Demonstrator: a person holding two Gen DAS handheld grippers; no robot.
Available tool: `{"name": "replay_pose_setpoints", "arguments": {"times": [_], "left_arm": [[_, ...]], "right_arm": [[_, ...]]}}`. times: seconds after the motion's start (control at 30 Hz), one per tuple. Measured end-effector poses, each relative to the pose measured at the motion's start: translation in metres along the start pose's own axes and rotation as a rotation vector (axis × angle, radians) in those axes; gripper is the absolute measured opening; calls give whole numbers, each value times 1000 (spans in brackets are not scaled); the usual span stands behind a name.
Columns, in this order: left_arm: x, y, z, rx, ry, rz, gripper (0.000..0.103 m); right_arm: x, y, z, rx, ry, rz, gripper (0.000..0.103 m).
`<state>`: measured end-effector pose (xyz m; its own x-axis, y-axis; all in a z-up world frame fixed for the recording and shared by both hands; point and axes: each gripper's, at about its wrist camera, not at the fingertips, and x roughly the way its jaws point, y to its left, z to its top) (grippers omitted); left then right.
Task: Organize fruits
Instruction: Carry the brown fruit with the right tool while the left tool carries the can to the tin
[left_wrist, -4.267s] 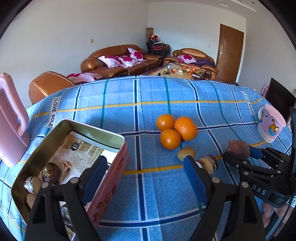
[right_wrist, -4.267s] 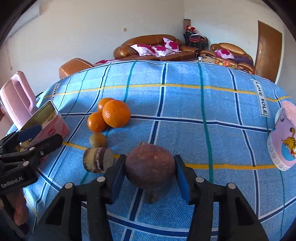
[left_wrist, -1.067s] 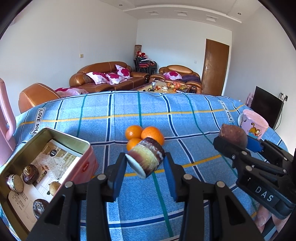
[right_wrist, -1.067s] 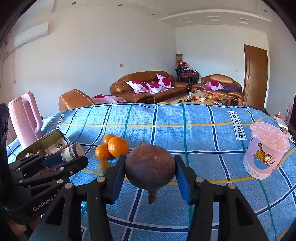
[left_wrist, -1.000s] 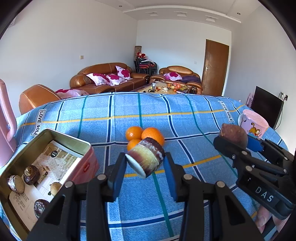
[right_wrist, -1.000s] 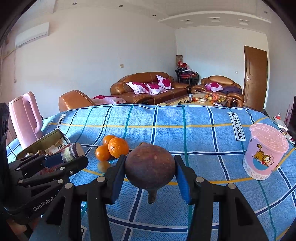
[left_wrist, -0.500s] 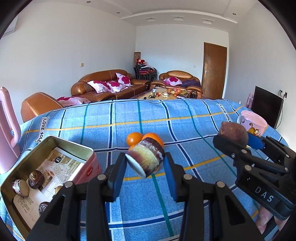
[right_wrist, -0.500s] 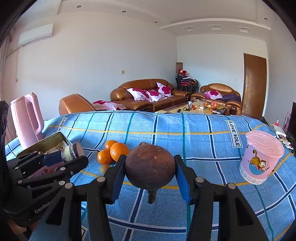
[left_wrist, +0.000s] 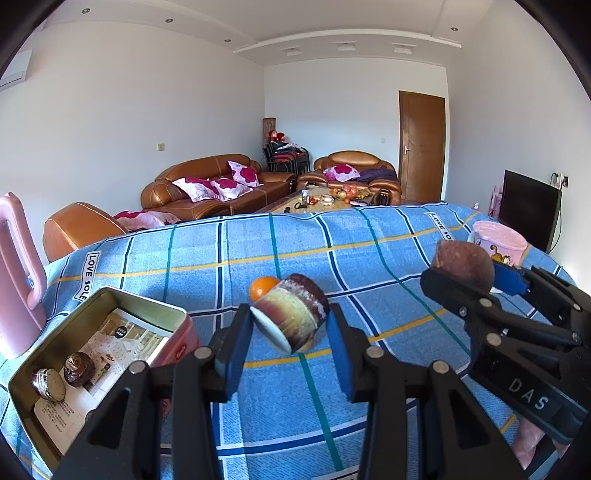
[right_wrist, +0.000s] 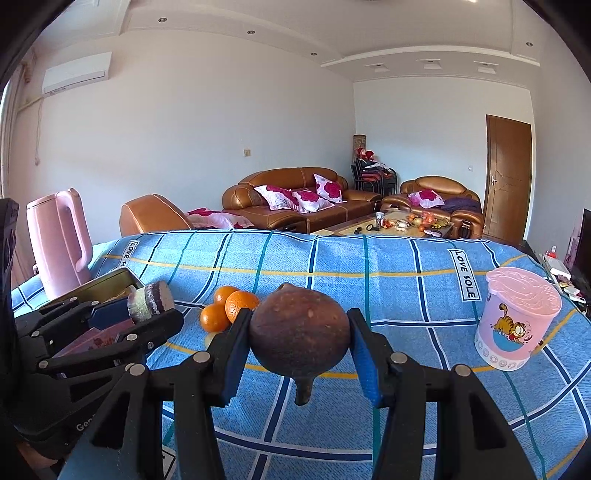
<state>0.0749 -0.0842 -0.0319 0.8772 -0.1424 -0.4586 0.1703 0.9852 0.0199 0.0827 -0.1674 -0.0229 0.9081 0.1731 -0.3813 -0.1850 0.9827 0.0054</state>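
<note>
Left gripper (left_wrist: 290, 328) clamped on cut fruit (left_wrist: 290, 317), lifted right of tin (left_wrist: 99, 343). Right gripper (right_wrist: 297, 350) clamped on brown fruit (right_wrist: 299, 332), held above cloth. Oranges (right_wrist: 229, 308) left on cloth; tin holds few pieces.

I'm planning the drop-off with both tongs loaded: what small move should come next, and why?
Probably swing the left tongs left over the open tin and lower. They grip the striped fruit above the cloth, and similar dark pieces already lie inside.
</note>
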Motion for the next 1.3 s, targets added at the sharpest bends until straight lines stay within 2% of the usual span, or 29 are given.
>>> {"name": "replay_pose_setpoints", "arguments": {"times": [0.97,1.3], "left_arm": [[-24,-5,-3,40,-132,-1,42],[-26,-10,-3,65,-134,-1,42]], "right_arm": [[-29,6,-5,-25,-135,10,53],[-28,7,-6,-20,-113,6,53]]}}
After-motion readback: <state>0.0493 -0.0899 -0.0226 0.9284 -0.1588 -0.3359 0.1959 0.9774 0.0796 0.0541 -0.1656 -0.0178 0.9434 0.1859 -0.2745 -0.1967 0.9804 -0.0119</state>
